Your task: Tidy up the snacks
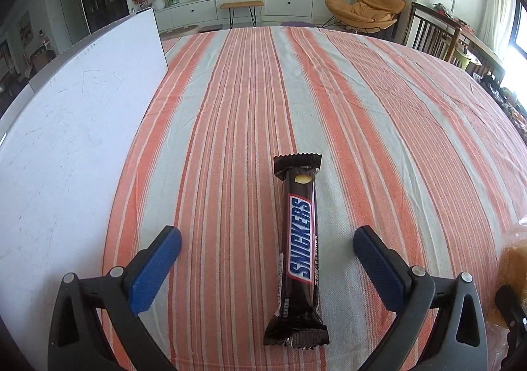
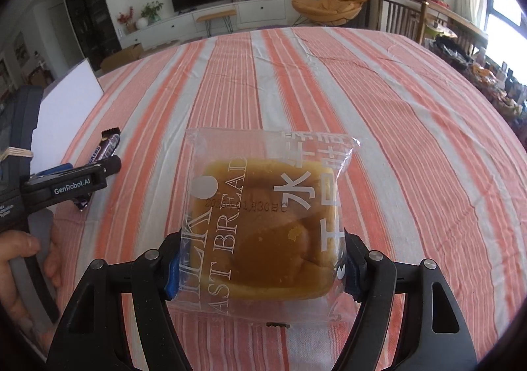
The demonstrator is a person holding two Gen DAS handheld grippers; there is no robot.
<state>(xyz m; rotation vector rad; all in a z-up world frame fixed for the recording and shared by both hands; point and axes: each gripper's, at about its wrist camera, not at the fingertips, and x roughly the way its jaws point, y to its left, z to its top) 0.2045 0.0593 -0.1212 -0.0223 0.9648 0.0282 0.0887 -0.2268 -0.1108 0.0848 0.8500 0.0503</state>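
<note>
Between the wide-open, empty left gripper [image 1: 267,241], lower centre of frame, the chocolate bar [image 1: 299,247] lies flat on the striped cloth [image 1: 378,101], long axis along the fingers, while the right gripper [image 2: 260,267] clamps the bread packet [image 2: 268,223].

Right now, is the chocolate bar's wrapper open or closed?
Closed. The Snickers bar lies flat on the striped tablecloth, both crimped ends sealed.

Bright daylight from the blown-out right window [image 2: 504,35], fisheye-bent edges, sharp focus
</note>
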